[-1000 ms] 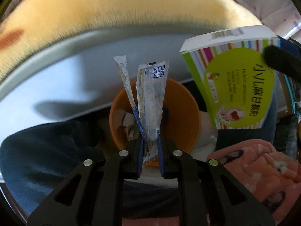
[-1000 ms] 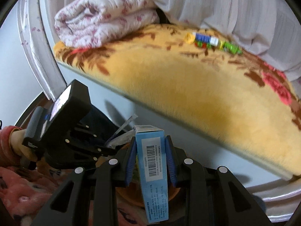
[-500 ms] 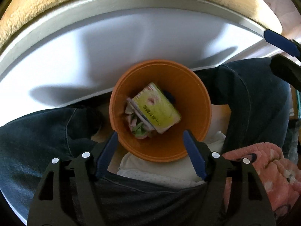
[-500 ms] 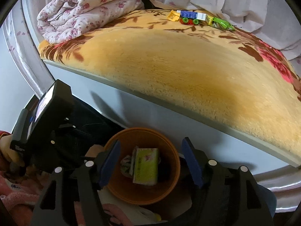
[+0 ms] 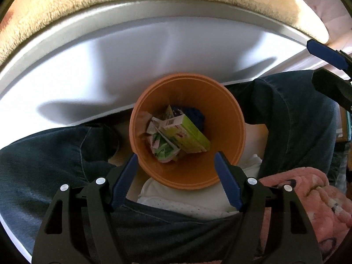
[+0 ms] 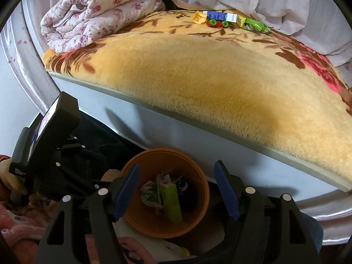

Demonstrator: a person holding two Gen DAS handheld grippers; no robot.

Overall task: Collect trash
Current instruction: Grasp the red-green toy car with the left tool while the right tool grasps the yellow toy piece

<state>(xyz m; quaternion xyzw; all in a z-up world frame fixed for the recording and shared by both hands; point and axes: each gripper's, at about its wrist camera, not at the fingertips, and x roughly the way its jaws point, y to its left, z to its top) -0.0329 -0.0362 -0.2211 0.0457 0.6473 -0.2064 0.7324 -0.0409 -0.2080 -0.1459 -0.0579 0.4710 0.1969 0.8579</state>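
We see the left gripper [image 5: 175, 159] with its jaws spread wide and empty above the one orange bin [image 5: 231, 118]; they have just been opening. The right gripper [image 6: 176, 171], likewise parted and holding nothing, has also just been opening over the same bin. Inside lie one green box [image 5: 189, 136] and, at its eight o'clock, crumpled wrappers [image 5: 162, 147] too tangled to count. A dark item at the box's one o'clock cannot be made out. On the yellow blanket [image 6: 198, 70], at twelve o'clock, remain small packages [image 6: 228, 19], their number unclear.
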